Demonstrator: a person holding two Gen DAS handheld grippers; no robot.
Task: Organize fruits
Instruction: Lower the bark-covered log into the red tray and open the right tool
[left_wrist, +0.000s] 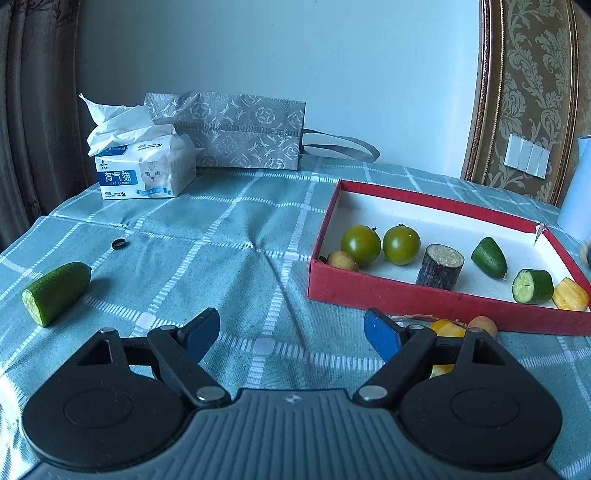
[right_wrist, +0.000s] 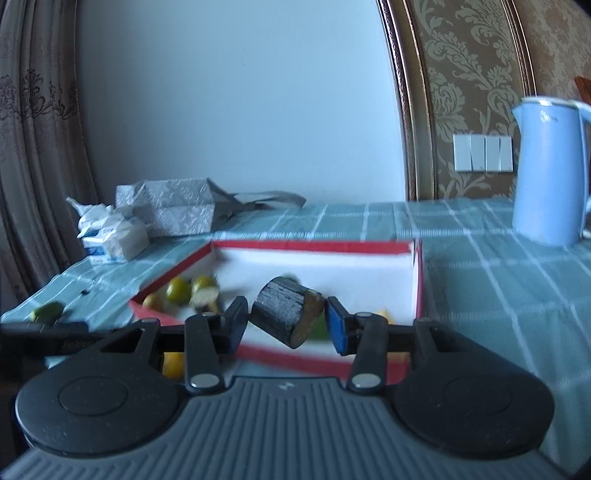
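Checked tablecloth (right_wrist: 480, 266) below; sugarcane piece (right_wrist: 286, 315) tilted, cut end down-right.

Pale blue wall (left_wrist: 277, 48) — damask wallpaper (right_wrist: 476, 74), brown curtain (left_wrist: 37, 92).

A cucumber piece (left_wrist: 55, 291) lies on the tablecloth (left_wrist: 229, 236) left of the left gripper (left_wrist: 291, 332). The box (left_wrist: 406, 295) sits ahead to its right, two tomatoes (left_wrist: 380, 242) inside. A tissue pack (left_wrist: 147, 170) stands far ahead-left.
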